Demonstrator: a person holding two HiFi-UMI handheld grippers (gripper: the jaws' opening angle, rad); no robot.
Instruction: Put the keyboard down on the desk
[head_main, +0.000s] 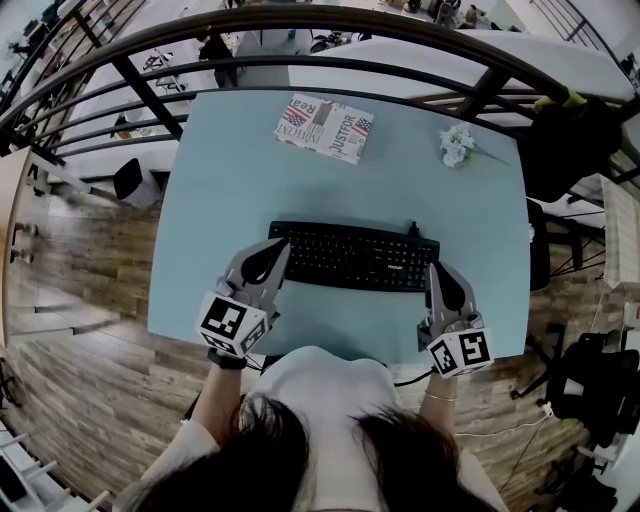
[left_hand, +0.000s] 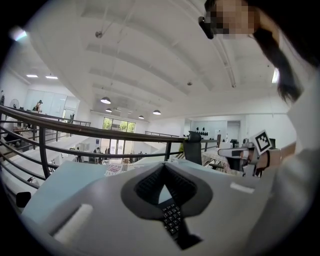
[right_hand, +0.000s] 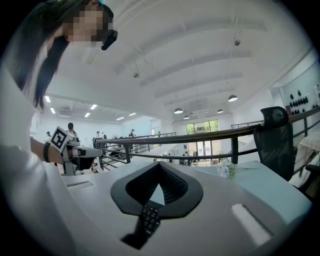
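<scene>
Both claws closed over the ends of the keyboard.

The left claw (head_main: 283, 245) has its jaws together at the tips, poised at the left end of the black keyboard (head_main: 350, 255). The right claw (head_main: 436, 268) is closed the same way at the right end. The keyboard lies flat on the pale blue desk (head_main: 220, 180), near its front edge. In each gripper view its keys show through the gap behind the tips, with nothing pinched between them.
</scene>
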